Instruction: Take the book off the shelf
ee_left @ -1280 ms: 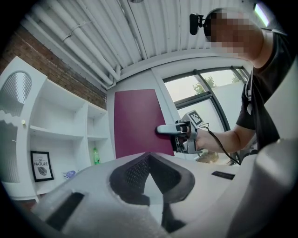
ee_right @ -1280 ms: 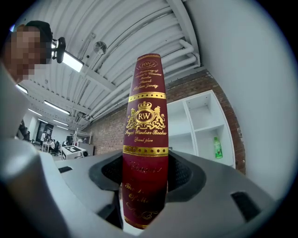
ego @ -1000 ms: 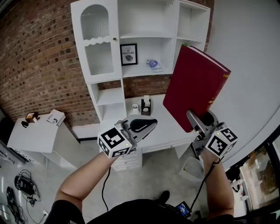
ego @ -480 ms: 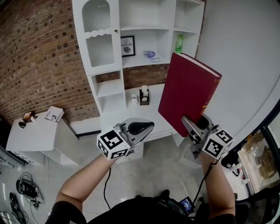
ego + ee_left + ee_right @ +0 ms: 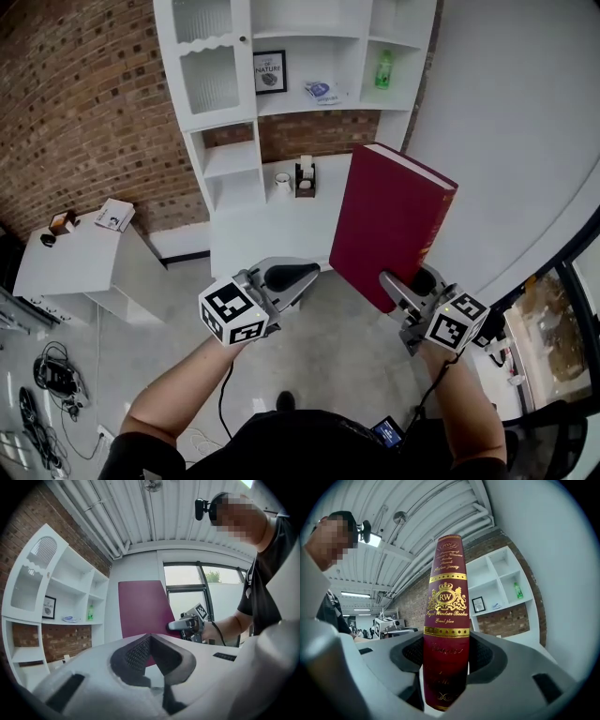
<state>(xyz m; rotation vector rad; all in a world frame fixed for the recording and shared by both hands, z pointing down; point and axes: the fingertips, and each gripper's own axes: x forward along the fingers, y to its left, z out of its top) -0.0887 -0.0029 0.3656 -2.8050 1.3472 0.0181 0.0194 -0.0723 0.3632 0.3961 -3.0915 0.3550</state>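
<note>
A large dark red book (image 5: 389, 225) with gilt lettering on its spine (image 5: 445, 620) stands upright in the air, well clear of the white shelf unit (image 5: 309, 103). My right gripper (image 5: 405, 281) is shut on the book's lower end, one pad on each cover (image 5: 446, 654). The left gripper (image 5: 302, 273) floats to the left of the book at about the same height, its jaws shut with nothing between them (image 5: 150, 641). In the left gripper view the book (image 5: 140, 611) and the right gripper (image 5: 187, 624) show beyond the jaws.
The shelf unit holds a framed picture (image 5: 269, 73), a blue item (image 5: 321, 91) and a green bottle (image 5: 383, 68); small holders (image 5: 305, 178) stand on its desk top. A low white table (image 5: 75, 272) stands left against the brick wall. A white wall runs along the right.
Both grippers and the book have drawn back from the shelf unit and sit lower in the head view. The book stays clamped in the right gripper.
</note>
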